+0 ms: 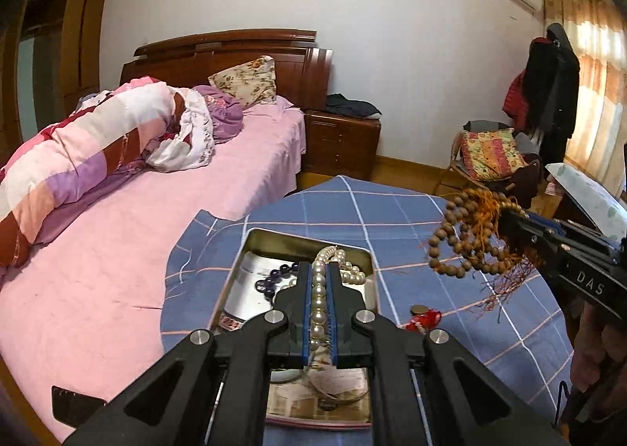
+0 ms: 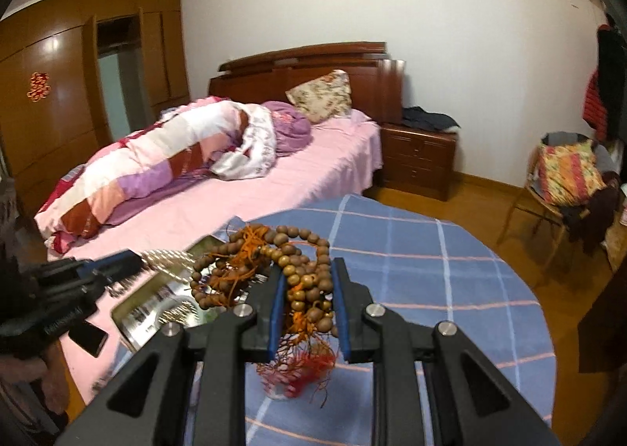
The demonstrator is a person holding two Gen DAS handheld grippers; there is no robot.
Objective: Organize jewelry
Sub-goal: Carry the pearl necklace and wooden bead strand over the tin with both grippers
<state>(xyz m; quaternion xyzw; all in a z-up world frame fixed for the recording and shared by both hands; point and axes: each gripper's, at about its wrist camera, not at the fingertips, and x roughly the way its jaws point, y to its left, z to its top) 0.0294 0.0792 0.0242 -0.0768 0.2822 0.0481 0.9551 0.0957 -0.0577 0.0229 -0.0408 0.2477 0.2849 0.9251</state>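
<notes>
My left gripper is shut on a white pearl necklace, whose strand runs between the blue pads and loops over an open metal tin on the blue checked cloth. Dark purple beads and papers lie inside the tin. My right gripper is shut on a bundle of brown wooden prayer beads with orange and red tassels hanging below, held above the cloth. In the left wrist view the wooden beads hang at the right, held by the right gripper. The left gripper shows at the left of the right wrist view.
A small red charm with a coin lies on the blue checked tablecloth right of the tin. A pink bed with a rolled quilt borders the table on the left. A black phone lies on the bed. A chair stands at the right.
</notes>
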